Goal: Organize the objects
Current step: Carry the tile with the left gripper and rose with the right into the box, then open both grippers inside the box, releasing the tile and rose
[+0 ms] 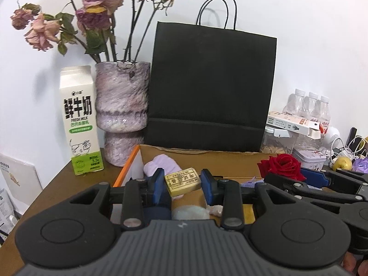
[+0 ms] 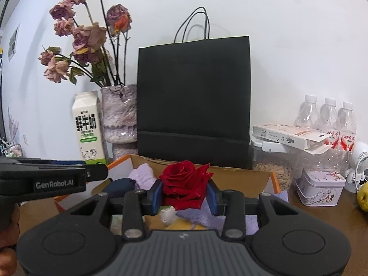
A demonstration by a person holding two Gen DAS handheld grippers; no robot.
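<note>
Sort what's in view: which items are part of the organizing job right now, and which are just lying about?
In play: eraser in left gripper; red rose in right gripper; cardboard box.
Lying about: milk carton, vase, black bag, water bottles, tin.

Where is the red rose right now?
The red rose sits clamped in the right gripper, held above the open cardboard box, in front of the black paper bag.
</note>
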